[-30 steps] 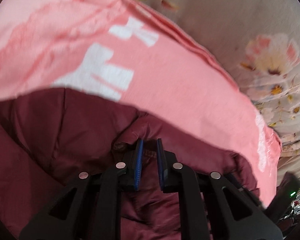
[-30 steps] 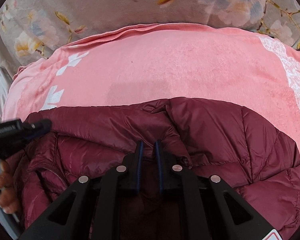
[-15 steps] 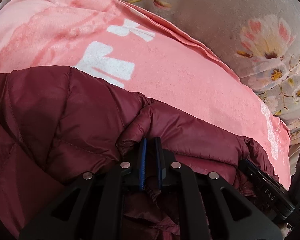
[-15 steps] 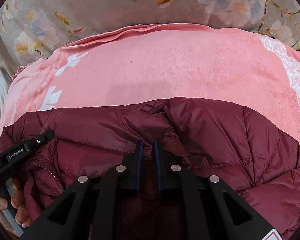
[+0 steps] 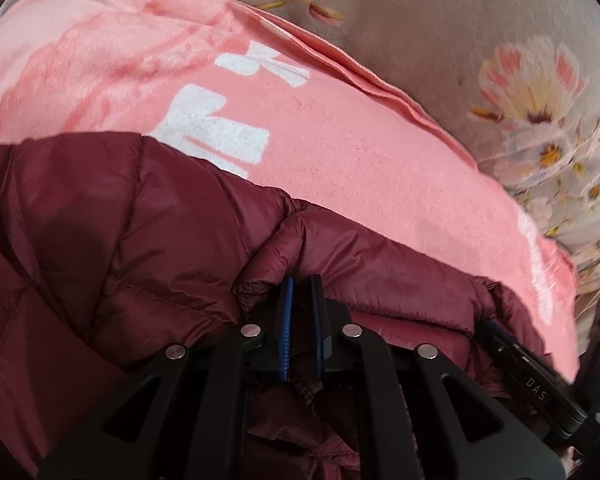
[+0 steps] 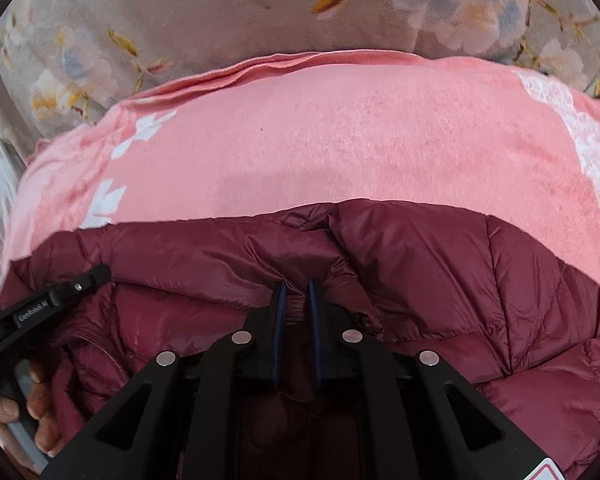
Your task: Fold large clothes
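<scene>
Left wrist view: my left gripper [image 5: 302,308] and right gripper [image 6: 297,304] both clamp their jaws on the quilted maroon puffer jacket [image 6: 440,280], lying on the pink fleece blanket [image 6: 340,140].

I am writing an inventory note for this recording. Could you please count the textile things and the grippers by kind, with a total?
Maroon puffer jacket: 1
Pink blanket with white print: 1
Grey floral bedcover: 1
Grippers: 2, the left gripper and the right gripper, each shut on the jacket edge
Total: 5
</scene>
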Available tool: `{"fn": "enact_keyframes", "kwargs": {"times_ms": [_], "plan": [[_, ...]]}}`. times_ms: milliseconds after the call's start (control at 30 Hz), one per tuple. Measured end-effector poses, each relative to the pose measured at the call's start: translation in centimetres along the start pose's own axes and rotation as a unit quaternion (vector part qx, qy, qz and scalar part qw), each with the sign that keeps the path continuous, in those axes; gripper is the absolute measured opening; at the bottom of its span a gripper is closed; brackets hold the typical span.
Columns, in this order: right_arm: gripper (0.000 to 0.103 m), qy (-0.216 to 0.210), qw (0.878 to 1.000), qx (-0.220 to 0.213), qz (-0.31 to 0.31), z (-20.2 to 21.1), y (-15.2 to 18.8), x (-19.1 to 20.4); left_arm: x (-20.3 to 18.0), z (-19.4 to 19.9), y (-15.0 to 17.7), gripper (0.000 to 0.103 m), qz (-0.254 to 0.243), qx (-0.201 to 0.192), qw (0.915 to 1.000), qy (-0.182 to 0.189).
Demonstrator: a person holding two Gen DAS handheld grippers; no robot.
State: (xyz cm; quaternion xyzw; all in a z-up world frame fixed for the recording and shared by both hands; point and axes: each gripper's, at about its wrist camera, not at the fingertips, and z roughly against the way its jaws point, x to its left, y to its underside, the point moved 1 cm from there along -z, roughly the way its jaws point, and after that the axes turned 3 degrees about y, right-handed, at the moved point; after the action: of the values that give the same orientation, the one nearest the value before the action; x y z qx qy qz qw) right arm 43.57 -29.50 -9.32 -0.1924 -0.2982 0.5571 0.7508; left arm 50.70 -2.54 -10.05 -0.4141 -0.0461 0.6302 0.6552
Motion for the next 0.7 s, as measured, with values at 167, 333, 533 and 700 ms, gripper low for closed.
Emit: {"fn": "enact_keyframes", "kwargs": {"times_ms": [167,333,533,700], "plan": [[0.041,-0.008,1.000,-0.024,0.009,9.3,3.7,-0.8,0.1,5.8,1.5,0.036,-0.006,-0.011,0.9999,-0.004],[0.057,0.035,0.996,-0.049,0.060,20.3,11.3,-4.1,1.1,16.4,6.2,0.054,-0.071,-0.005,0.9974,-0.013],[0.072,0.047,0.999,-0.011,0.006,30.9,24.3,-11.4,6.2,27.7,13.3,0.066,-0.035,0.025,0.9990,-0.012],[0.072,0.017,0.996,0.022,-0.084,32.9,32.1,-14.6,11.3,32.4,20.2,0.067,0.029,0.058,0.9979,-0.010]]}}
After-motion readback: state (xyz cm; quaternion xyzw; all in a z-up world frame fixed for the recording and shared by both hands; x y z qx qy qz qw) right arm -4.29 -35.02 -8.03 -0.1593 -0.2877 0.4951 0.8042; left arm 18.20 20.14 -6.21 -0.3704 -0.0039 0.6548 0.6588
